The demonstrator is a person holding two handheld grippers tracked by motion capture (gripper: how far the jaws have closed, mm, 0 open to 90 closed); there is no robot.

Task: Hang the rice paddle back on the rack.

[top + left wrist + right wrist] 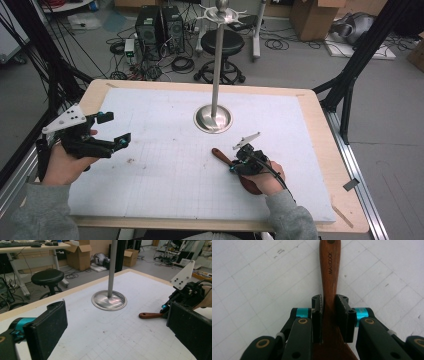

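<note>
Wooden spatula (329,290): lies flat on the white mat (165,175), front right of the table, handle toward the steel stand (214,119). Your right gripper (329,312) pinches its neck, pads against both edges. Step, as judged: grasp made, lift pending; next, raise it level and keep the grip firm so the blade end does not swing. Your left gripper (112,131): spread wide, holding nothing, at the left. Obstacle: the stand's pole just beyond; otherwise nothing near.

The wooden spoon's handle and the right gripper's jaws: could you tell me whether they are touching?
Touching. In the right gripper view, the right gripper has both black jaws pressed flat against the sides of the wooden spoon handle, no gap showing.
</note>
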